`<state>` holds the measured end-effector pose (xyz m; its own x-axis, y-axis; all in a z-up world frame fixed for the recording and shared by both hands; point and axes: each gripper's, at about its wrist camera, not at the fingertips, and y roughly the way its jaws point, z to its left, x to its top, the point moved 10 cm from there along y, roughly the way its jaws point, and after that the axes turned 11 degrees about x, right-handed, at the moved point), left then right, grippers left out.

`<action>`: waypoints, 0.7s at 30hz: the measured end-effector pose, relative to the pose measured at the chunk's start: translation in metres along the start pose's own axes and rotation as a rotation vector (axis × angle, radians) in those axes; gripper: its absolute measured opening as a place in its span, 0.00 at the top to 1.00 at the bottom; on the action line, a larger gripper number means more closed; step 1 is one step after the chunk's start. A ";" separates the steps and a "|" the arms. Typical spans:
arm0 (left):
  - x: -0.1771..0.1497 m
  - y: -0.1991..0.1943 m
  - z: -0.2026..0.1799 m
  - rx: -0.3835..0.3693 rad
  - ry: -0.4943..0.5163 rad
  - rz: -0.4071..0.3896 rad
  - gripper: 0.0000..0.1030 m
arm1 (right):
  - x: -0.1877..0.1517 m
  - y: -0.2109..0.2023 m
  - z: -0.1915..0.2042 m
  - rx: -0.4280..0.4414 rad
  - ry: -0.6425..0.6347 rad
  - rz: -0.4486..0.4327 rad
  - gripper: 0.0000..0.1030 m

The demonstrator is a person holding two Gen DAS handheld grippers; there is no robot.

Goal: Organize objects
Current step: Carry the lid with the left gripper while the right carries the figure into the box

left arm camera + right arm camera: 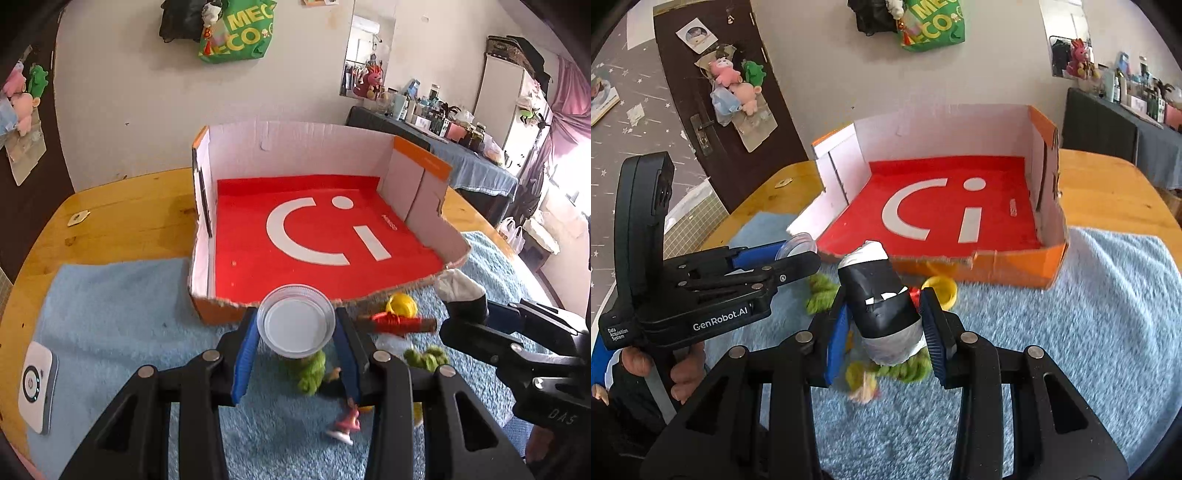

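The left tool clamped a clear round plastic lid; the right tool gripped a black-and-white cylinder. At twelve o'clock, the red-floored cardboard box lay open, its torn near edge low.

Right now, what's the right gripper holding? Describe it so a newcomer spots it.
Find the red-floored cardboard box on the blue towel. Just before its torn front edge, the right gripper clamps a black cylinder, white-wrapped at both ends, unlike the clear round lid beside it.
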<state>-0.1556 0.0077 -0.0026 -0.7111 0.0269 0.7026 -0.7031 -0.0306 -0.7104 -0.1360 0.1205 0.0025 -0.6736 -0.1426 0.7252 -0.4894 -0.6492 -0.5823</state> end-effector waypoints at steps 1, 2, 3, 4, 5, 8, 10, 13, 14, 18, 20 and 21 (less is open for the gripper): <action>0.003 0.001 0.000 0.001 0.000 -0.001 0.59 | 0.002 0.001 -0.001 0.000 0.000 -0.001 0.65; 0.005 0.002 0.001 0.003 0.000 -0.001 0.59 | 0.005 0.002 -0.002 -0.001 0.000 0.000 0.66; 0.007 0.003 0.002 0.003 -0.001 -0.001 0.59 | 0.007 0.003 -0.003 -0.001 0.000 0.000 0.65; 0.009 0.005 0.002 0.003 -0.004 0.001 0.59 | 0.009 0.004 -0.004 -0.002 0.000 0.001 0.65; 0.011 0.006 0.002 0.004 -0.005 0.003 0.59 | 0.011 0.005 -0.005 -0.002 0.000 0.001 0.65; 0.015 0.009 0.003 0.007 -0.007 0.007 0.59 | 0.017 0.007 -0.010 -0.006 0.003 -0.002 0.65; 0.019 0.013 0.003 0.007 -0.009 0.010 0.59 | 0.022 0.009 -0.014 -0.012 0.002 -0.002 0.65; 0.024 0.018 0.001 0.005 -0.012 0.017 0.59 | 0.028 0.011 -0.019 -0.020 0.005 -0.003 0.65; 0.026 0.020 0.001 0.005 -0.011 0.019 0.59 | 0.031 0.013 -0.021 -0.024 0.008 -0.004 0.65; 0.032 0.026 -0.003 0.009 0.000 0.021 0.59 | 0.037 0.017 -0.028 -0.037 0.011 -0.002 0.65; 0.035 0.029 -0.006 0.007 0.004 0.020 0.59 | 0.040 0.019 -0.031 -0.043 0.012 -0.001 0.65; 0.037 0.031 -0.007 0.007 0.007 0.020 0.59 | 0.043 0.021 -0.033 -0.046 0.013 0.000 0.65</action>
<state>-0.2038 0.0146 0.0014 -0.7253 0.0329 0.6877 -0.6884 -0.0382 -0.7243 -0.1929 0.1256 0.0094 -0.6808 -0.1322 0.7205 -0.5141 -0.6144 -0.5985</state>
